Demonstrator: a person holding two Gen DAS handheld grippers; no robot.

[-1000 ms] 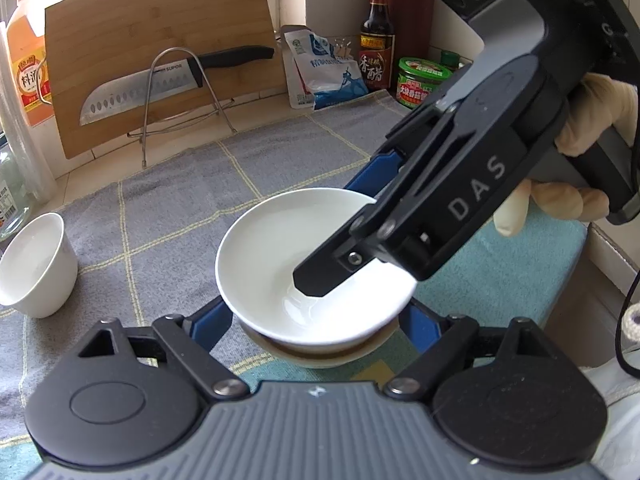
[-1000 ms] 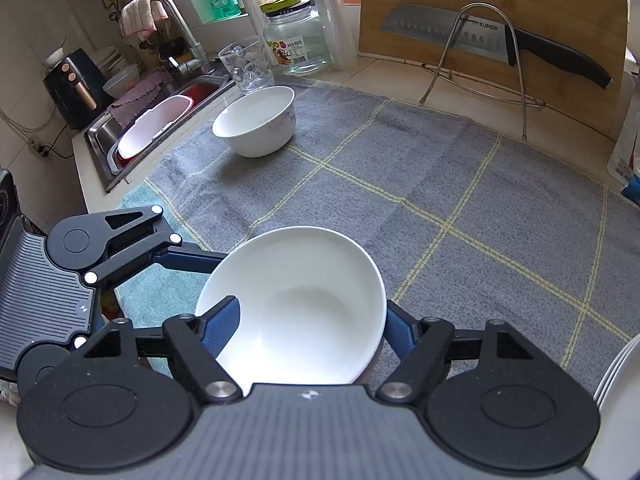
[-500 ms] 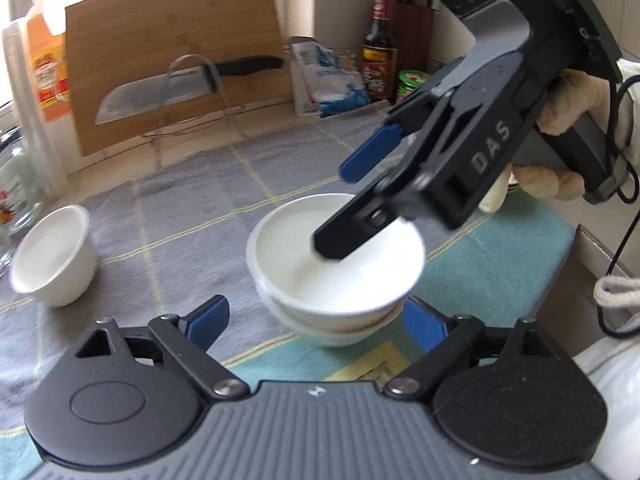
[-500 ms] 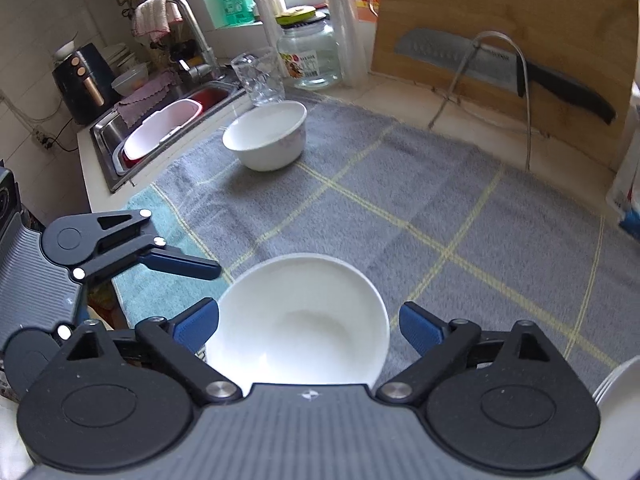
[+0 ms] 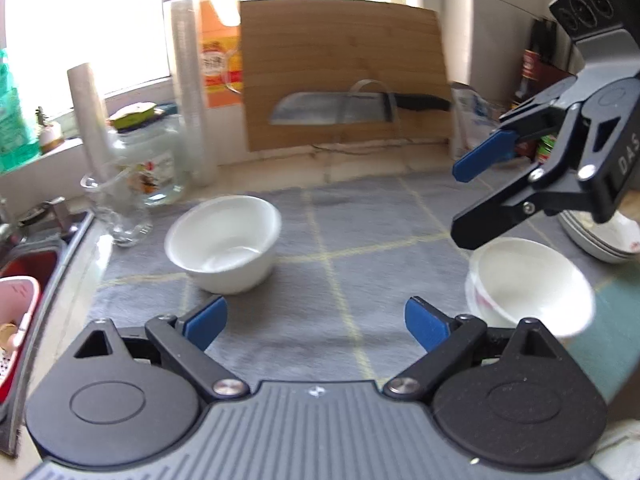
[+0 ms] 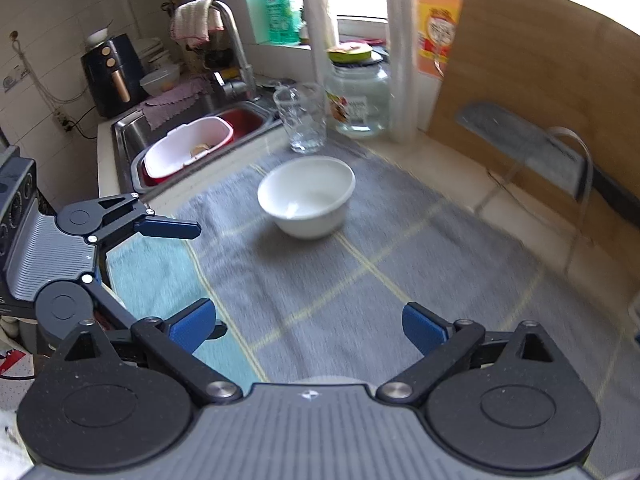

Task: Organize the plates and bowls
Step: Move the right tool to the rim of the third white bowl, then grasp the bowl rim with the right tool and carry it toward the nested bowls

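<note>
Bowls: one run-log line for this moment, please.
left gripper: open, empty | right gripper: just opened, empty | stacked bowls: released on mat | lone bowl: untouched

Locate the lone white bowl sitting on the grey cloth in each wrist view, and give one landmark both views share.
Left wrist: the lone white bowl sits left of centre on the grey cloth, just past the left finger.
Right wrist: the same bowl sits just above centre, near the sink.
Shared landmark: the drinking glass stands just behind the bowl in both views.
</note>
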